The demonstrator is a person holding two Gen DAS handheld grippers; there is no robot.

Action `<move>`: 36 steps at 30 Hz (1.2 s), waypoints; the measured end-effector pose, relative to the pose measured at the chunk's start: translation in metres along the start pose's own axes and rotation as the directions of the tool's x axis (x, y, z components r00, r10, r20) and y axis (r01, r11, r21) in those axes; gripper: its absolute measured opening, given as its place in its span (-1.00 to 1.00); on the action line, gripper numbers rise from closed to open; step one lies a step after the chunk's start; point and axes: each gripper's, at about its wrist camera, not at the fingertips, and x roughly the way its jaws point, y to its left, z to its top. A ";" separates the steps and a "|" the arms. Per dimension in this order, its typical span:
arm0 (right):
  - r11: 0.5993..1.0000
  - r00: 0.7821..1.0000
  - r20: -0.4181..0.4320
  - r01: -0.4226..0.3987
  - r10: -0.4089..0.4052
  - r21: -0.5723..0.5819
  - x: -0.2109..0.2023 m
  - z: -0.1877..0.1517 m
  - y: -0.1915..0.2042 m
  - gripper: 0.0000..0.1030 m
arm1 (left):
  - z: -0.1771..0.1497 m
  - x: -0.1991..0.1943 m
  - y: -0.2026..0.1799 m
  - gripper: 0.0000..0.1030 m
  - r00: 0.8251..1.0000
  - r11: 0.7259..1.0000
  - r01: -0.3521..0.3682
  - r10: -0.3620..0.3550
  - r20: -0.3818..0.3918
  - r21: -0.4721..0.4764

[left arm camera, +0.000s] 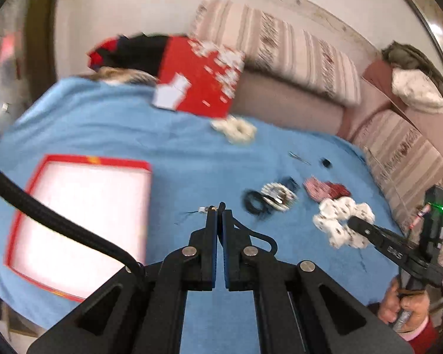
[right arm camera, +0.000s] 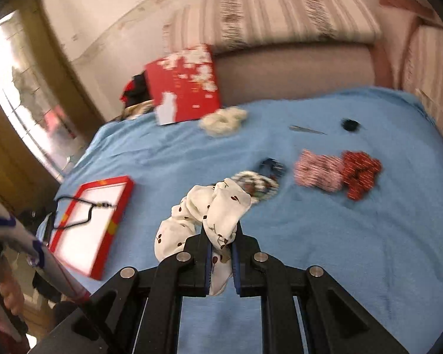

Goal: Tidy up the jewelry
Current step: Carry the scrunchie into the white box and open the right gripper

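Dangling from the right gripper point(right arm camera: 221, 237), whose jaws clamp it, a white cherry-print scrunchie point(right arm camera: 218, 206) hangs above the blue cloth point(right arm camera: 339, 250). Left gripper point(left arm camera: 218, 208) pinches a black cord necklace point(left arm camera: 260, 239). Open red box point(left arm camera: 79, 224) sits near the cloth's left edge; bare cloth lies between.

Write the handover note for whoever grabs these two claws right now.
Left claw: shut on a thin black cord with a small metal end.
Right claw: shut on the white cherry-print scrunchie, lifted off the blue cloth.
Red tray: looks bare inside.
On the cloth: cream scrunchie, pink scrunchie, red scrunchie, patterned scrunchie, tweezers.
Done: nothing visibly stored yet.
Left: put both held pieces away, then the rest.
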 end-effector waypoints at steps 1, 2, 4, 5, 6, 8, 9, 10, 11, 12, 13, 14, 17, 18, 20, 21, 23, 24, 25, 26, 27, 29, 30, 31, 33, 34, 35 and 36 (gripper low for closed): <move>1.000 1.000 -0.005 -0.017 0.017 -0.019 0.002 0.002 0.014 -0.77 | 0.004 -0.004 0.012 -0.95 1.000 1.000 -0.029 0.029 0.011 -0.005; 0.999 0.999 -0.011 -0.031 0.031 -0.031 0.004 0.003 0.025 -0.77 | 0.006 -0.007 0.020 -0.95 0.999 0.999 -0.045 0.045 0.016 -0.008; 0.996 0.998 -0.030 -0.065 0.063 -0.063 0.014 0.005 0.051 -0.77 | 0.013 -0.011 0.045 -0.95 0.995 0.995 -0.093 0.094 0.023 -0.023; 0.994 0.997 -0.037 -0.076 0.073 -0.077 0.016 0.005 0.062 -0.77 | 0.015 -0.010 0.056 -0.95 0.994 0.994 -0.110 0.110 0.023 -0.029; 0.992 0.995 -0.046 -0.087 0.083 -0.095 0.022 0.006 0.075 -0.77 | 0.018 -0.010 0.066 -0.95 0.992 0.991 -0.126 0.126 0.023 -0.036; 0.984 0.992 -0.069 -0.110 0.101 -0.140 0.039 0.010 0.105 -0.77 | 0.026 -0.005 0.092 -0.95 0.985 0.984 -0.169 0.170 0.021 -0.057; 0.979 0.991 -0.082 -0.122 0.110 -0.161 0.049 0.012 0.120 -0.77 | 0.029 -0.002 0.104 -0.95 0.982 0.980 -0.189 0.190 0.018 -0.069; 0.976 0.989 -0.094 -0.132 0.117 -0.173 0.058 0.014 0.130 -0.77 | 0.032 0.001 0.115 -0.95 0.979 0.976 -0.201 0.203 0.013 -0.080; 0.972 0.986 -0.110 -0.146 0.127 -0.185 0.069 0.016 0.144 -0.77 | 0.036 0.006 0.129 -0.95 0.977 0.973 -0.212 0.214 0.005 -0.094; 0.968 0.982 -0.129 -0.161 0.138 -0.194 0.083 0.018 0.158 -0.77 | 0.039 0.013 0.144 -0.95 0.974 0.968 -0.226 0.227 -0.004 -0.113; 0.964 0.979 -0.145 -0.173 0.146 -0.201 0.096 0.020 0.171 -0.77 | 0.043 0.021 0.158 -0.95 0.971 0.962 -0.238 0.238 -0.014 -0.133; 0.961 0.976 -0.158 -0.181 0.150 -0.208 0.106 0.022 0.181 -0.77 | 0.045 0.026 0.168 -0.95 0.970 0.959 -0.243 0.243 -0.021 -0.144; 0.953 0.967 -0.203 -0.201 0.155 -0.226 0.147 0.027 0.210 -0.77 | 0.054 0.052 0.205 -0.95 0.966 0.945 -0.258 0.252 -0.056 -0.199; 0.951 0.964 -0.216 -0.207 0.158 -0.228 0.158 0.028 0.218 -0.77 | 0.056 0.058 0.214 -0.95 0.965 0.942 -0.261 0.254 -0.061 -0.210; 0.947 0.960 -0.239 -0.207 0.148 -0.244 0.186 0.031 0.234 -0.77 | 0.061 0.075 0.233 -0.95 0.959 0.933 -0.284 0.276 -0.070 -0.219; 0.945 0.958 -0.247 -0.206 0.143 -0.252 0.197 0.032 0.239 -0.77 | 0.064 0.081 0.238 -0.95 0.956 0.930 -0.294 0.285 -0.072 -0.221; 0.943 0.954 -0.268 -0.205 0.133 -0.262 0.222 0.033 0.250 -0.77 | 0.068 0.095 0.255 -0.94 0.947 0.920 -0.321 0.311 -0.079 -0.226; 0.943 0.952 -0.279 -0.204 0.128 -0.264 0.233 0.033 0.255 -0.77 | 0.068 0.101 0.261 -0.94 0.941 0.913 -0.337 0.326 -0.087 -0.229; 0.943 0.950 -0.290 -0.199 0.118 -0.267 0.246 0.032 0.259 -0.77 | 0.069 0.107 0.268 -0.94 0.937 0.908 -0.348 0.335 -0.095 -0.232; 0.943 0.948 -0.298 -0.195 0.111 -0.269 0.255 0.031 0.260 -0.77 | 0.068 0.113 0.276 -0.94 0.933 0.903 -0.359 0.344 -0.105 -0.236; 0.943 0.947 -0.306 -0.190 0.103 -0.272 0.264 0.030 0.262 -0.77 | 0.066 0.118 0.281 -0.94 0.928 0.897 -0.371 0.353 -0.115 -0.239; 0.944 0.943 -0.321 -0.182 0.089 -0.274 0.278 0.027 0.263 -0.76 | 0.061 0.126 0.290 -0.94 0.920 0.891 -0.390 0.368 -0.135 -0.233; 0.945 0.941 -0.329 -0.178 0.081 -0.274 0.285 0.025 0.263 -0.73 | 0.058 0.130 0.293 -0.94 0.917 0.890 -0.396 0.372 -0.143 -0.227; 0.945 0.939 -0.336 -0.174 0.075 -0.276 0.289 0.023 0.263 -0.70 | 0.056 0.132 0.294 -0.94 0.916 0.891 -0.398 0.373 -0.149 -0.219; 0.946 0.938 -0.342 -0.163 0.061 -0.281 0.293 0.020 0.261 -0.59 | 0.051 0.134 0.293 -0.94 0.913 0.891 -0.403 0.377 -0.155 -0.206; 0.946 0.938 -0.342 -0.161 0.057 -0.282 0.292 0.019 0.259 -0.49 | 0.050 0.134 0.292 -0.93 0.914 0.892 -0.402 0.376 -0.153 -0.207; 0.946 0.940 -0.338 -0.153 0.050 -0.286 0.291 0.019 0.258 -0.23 | 0.048 0.132 0.291 -0.92 0.915 0.893 -0.399 0.373 -0.154 -0.208; 0.946 0.944 -0.328 -0.145 0.043 -0.291 0.287 0.019 0.259 -0.03 | 0.047 0.130 0.290 -0.85 0.916 0.893 -0.397 0.371 -0.154 -0.210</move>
